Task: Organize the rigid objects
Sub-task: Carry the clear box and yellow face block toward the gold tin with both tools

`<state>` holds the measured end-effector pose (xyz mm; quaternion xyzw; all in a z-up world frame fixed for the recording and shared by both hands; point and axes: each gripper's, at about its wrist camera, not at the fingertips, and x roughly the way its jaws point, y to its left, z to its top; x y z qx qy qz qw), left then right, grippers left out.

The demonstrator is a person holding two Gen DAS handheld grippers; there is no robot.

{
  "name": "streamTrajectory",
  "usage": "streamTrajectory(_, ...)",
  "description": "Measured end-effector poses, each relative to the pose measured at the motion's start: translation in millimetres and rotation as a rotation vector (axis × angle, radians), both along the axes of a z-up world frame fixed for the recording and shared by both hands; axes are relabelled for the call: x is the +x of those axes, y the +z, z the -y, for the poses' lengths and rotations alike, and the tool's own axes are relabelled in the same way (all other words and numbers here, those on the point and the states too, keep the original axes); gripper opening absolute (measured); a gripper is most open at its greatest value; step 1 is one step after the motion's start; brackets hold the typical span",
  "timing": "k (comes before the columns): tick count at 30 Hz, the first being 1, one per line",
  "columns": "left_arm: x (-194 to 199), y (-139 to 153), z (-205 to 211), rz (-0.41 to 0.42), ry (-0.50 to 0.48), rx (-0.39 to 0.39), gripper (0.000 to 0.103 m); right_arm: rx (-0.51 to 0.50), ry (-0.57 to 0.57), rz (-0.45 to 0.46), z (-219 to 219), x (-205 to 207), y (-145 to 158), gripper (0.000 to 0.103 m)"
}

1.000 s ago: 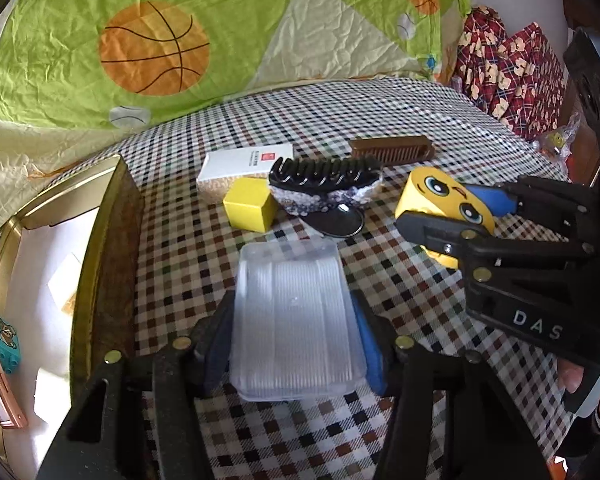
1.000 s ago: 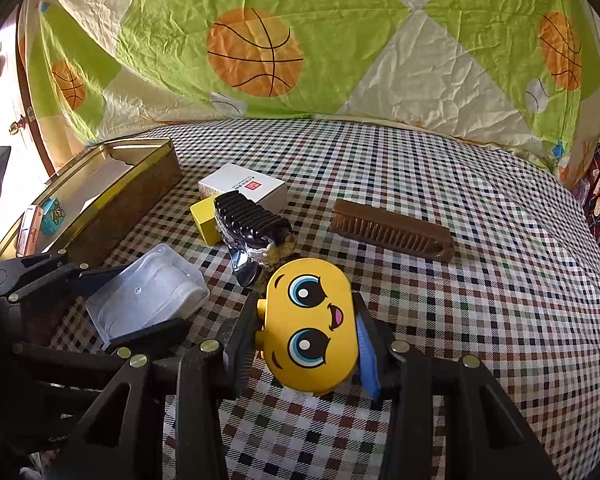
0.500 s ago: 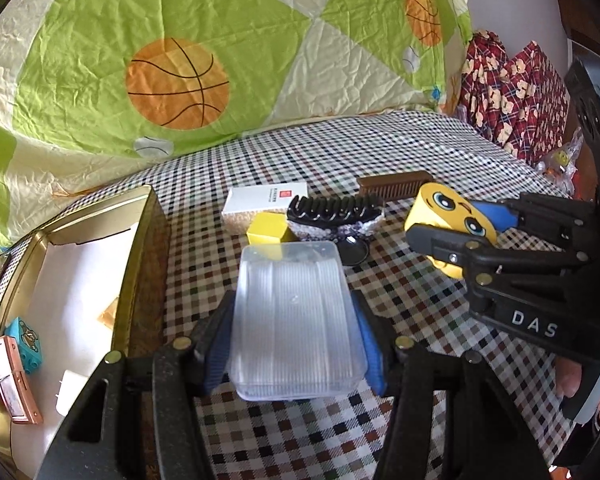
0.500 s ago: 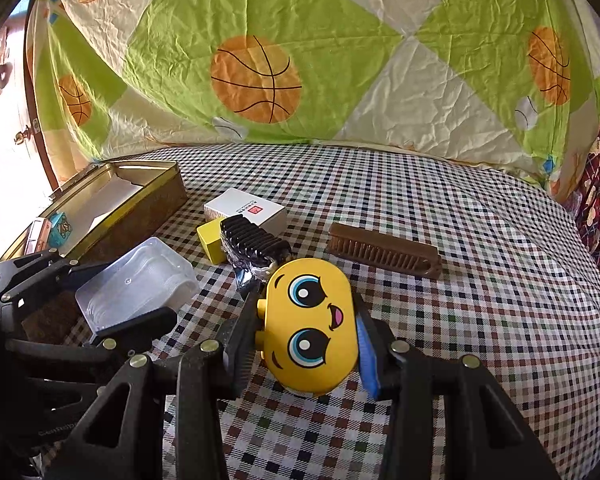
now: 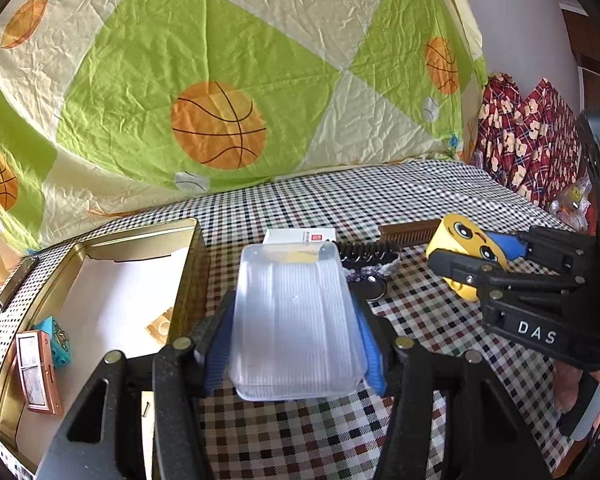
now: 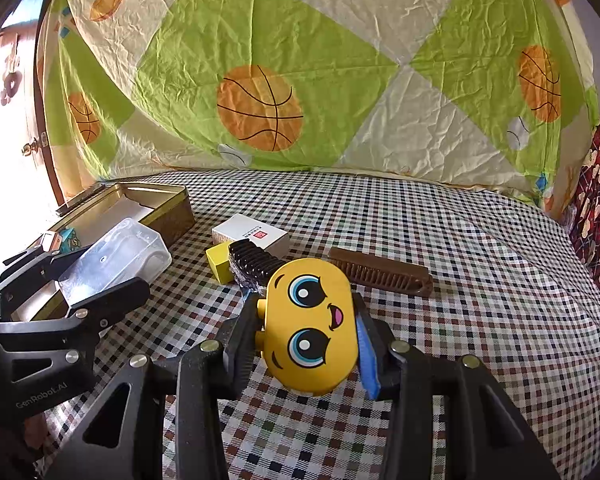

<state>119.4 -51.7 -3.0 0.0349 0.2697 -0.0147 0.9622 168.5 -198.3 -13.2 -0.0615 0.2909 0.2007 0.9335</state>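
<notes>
My left gripper [image 5: 296, 340] is shut on a clear ribbed plastic box [image 5: 294, 316], held above the checked cloth beside the gold tin [image 5: 196, 240]. That plastic box [image 6: 116, 256] also shows at the left of the right wrist view, by the gold tin [image 6: 168, 212]. My right gripper [image 6: 312, 340] is shut on a yellow toy with a cartoon face [image 6: 312, 320]; the same yellow toy [image 5: 460, 248] appears to the right in the left wrist view. A white card box [image 6: 252, 234], a yellow cube [image 6: 219, 261], a black hair claw [image 6: 254, 262] and a brown comb [image 6: 380, 274] lie on the cloth.
The open tin holds a teal block [image 5: 56, 336] and a copper-framed compact [image 5: 36, 372] on its white lining. A basketball-print sheet [image 6: 300, 60] hangs behind the table. Red patterned fabric [image 5: 532, 140] sits at the far right. A person's hand [image 5: 572, 388] grips the right tool.
The left gripper has lifted and tipped upward with the clear box, so more of the tin's inside shows. The right gripper has tilted up slightly with the yellow toy.
</notes>
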Motion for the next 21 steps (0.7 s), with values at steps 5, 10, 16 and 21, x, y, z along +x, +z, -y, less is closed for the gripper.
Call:
streamTrajectory(5, -3, 2, -2, 0.023, 0.014, -0.007, 0.054, 0.006, -0.005, 0.023, 1, -3, 2, 0.045)
streamTrajectory(10, -9, 5, -5, 0.058, 0.029, -0.024, 0.054, 0.014, -0.012, 0.051, 2, -7, 5, 0.045)
streamTrajectory(16, -14, 7, -7, 0.089, 0.038, -0.030, 0.054, 0.025, -0.015, 0.080, 5, -12, 8, 0.045)
streamTrajectory(21, -19, 9, -9, 0.117, 0.048, -0.035, 0.054, 0.035, -0.020, 0.107, 8, -16, 11, 0.045)
